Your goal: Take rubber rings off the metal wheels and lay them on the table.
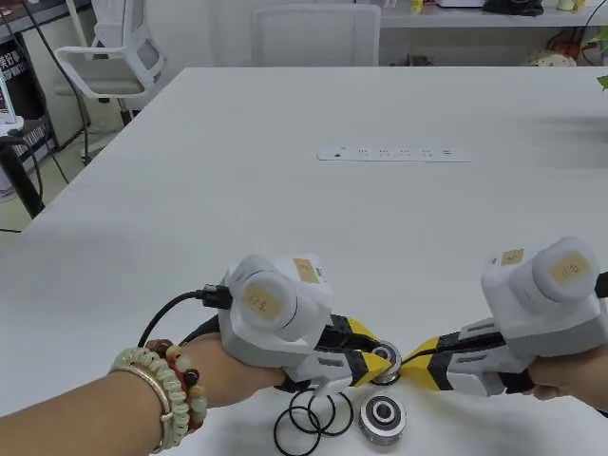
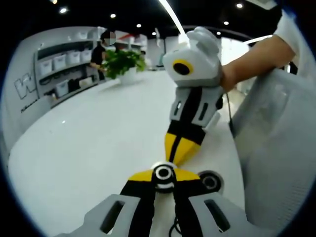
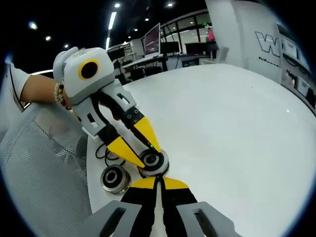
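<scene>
A person's left wrist, wearing beaded bracelets (image 1: 169, 385), is resting on the white table (image 1: 285, 237), well to the left of the gripped metal wheel (image 1: 388, 355). The hand is carrying the left gripper (image 1: 370, 353), which is reaching rightward. Its yellow-tipped jaws are clamping that wheel from both sides. In the left gripper view the wheel is sitting squarely between the two tips, with its hub facing the camera.

Just to the left of the gripped wheel and nearer the person, several loose black rubber rings (image 1: 312, 418) are lying flat on the table and overlapping one another. A second metal wheel (image 1: 382, 418) is lying on its side on the table just beside the rings. It is close to the gripped wheel but apart from it, on the person's side.

On the right of the gripped wheel, the right gripper (image 1: 410, 364) is pointing its tips at the wheel's rim. Its jaws are pressing together with no gap between the yellow tips. The tips are sitting right against the wheel. I cannot tell whether they are pinching a ring edge.

Far beyond the gripped wheel, toward the middle of the table, a white power strip (image 1: 394, 153) is lying flat.
</scene>
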A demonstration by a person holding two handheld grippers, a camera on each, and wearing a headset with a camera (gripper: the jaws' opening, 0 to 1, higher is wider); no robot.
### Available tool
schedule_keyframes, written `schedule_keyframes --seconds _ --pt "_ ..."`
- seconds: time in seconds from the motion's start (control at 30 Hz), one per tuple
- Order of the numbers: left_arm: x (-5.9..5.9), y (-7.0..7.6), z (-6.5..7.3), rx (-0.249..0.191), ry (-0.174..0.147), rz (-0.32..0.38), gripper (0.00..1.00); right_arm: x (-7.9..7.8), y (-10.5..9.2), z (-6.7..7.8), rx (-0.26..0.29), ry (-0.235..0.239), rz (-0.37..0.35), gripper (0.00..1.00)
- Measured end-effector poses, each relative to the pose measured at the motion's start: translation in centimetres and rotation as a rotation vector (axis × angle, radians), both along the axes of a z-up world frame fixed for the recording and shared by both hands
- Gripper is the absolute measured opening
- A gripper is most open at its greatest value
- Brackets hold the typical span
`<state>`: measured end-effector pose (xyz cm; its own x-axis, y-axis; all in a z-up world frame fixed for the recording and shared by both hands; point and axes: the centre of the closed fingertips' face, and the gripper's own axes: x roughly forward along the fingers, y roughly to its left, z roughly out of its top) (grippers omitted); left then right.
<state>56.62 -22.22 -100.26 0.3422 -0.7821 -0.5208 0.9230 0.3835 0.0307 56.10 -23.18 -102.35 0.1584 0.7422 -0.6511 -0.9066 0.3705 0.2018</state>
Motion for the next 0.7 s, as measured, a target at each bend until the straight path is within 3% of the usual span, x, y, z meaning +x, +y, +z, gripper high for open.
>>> schedule_keyframes --seconds 0.1,0.17,0.33,0.47,0.53,0.57,0.6,0.63,0.7 --pt "-0.01 -0.02 -0.01 0.000 -0.002 0.000 0.15 -0.08 0.00 -0.04 -0.006 0.005 -0.009 0.00" --pt "-0.03 -0.04 -0.03 -0.001 0.000 0.000 0.15 -0.14 0.03 -0.04 -0.020 -0.034 0.026 0.00" --pt "-0.04 -0.04 -0.05 -0.001 -0.002 0.002 0.15 -0.11 0.01 -0.05 -0.014 -0.011 -0.001 0.00" --pt "-0.02 -0.04 -0.04 -0.001 -0.004 0.004 0.15 -0.20 0.11 0.05 -0.017 -0.058 0.022 0.00" --pt "0.03 0.01 -0.04 -0.001 -0.004 0.009 0.15 0.21 0.27 0.20 -0.026 -0.135 0.057 0.00" --pt "0.13 0.08 -0.02 -0.001 -0.006 0.014 0.15 0.29 0.26 0.20 -0.029 -0.150 0.063 0.01" --pt "0.13 0.12 -0.03 -0.001 -0.004 0.014 0.15 -0.09 0.25 0.08 -0.023 -0.117 0.046 0.00" --pt "0.09 0.11 -0.03 -0.002 -0.003 0.013 0.15 0.13 0.21 0.16 -0.022 -0.117 0.047 0.00" --pt "0.06 0.09 -0.03 -0.002 -0.005 0.013 0.15 0.06 0.18 0.13 -0.007 -0.040 -0.012 0.00"
